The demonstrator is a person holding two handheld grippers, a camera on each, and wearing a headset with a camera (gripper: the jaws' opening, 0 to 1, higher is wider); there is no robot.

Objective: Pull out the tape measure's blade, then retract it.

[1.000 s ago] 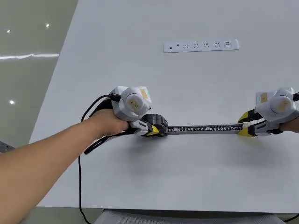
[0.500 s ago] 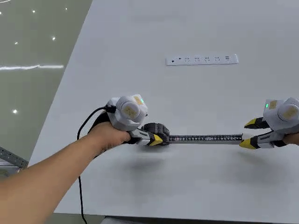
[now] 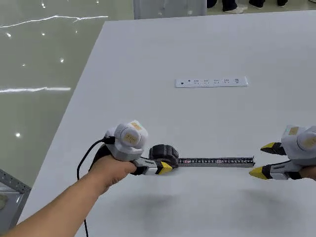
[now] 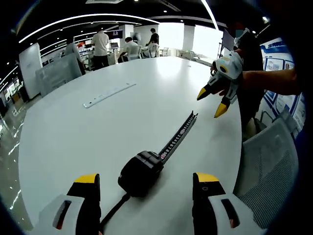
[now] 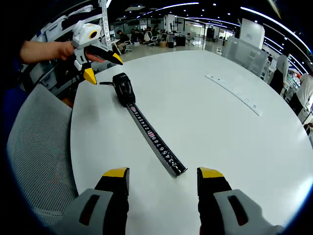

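The tape measure's case (image 3: pixel 164 152) lies on the table (image 3: pixel 207 44) near its near edge, with the blade (image 3: pixel 217 161) drawn out flat along that edge toward the right side. The left gripper (image 5: pixel 104 69) has its jaws spread, the case just ahead between them and apparently not clamped. The right gripper (image 4: pixel 209 105) is also spread wide, and the blade's hook end sits just off its tips, apart from both. The pull-out looks done, so retracting comes next. It would go best with the left jaws closing squarely on the case first. The right gripper could then pinch the hook end and feed the blade back slowly, so it does not whip.
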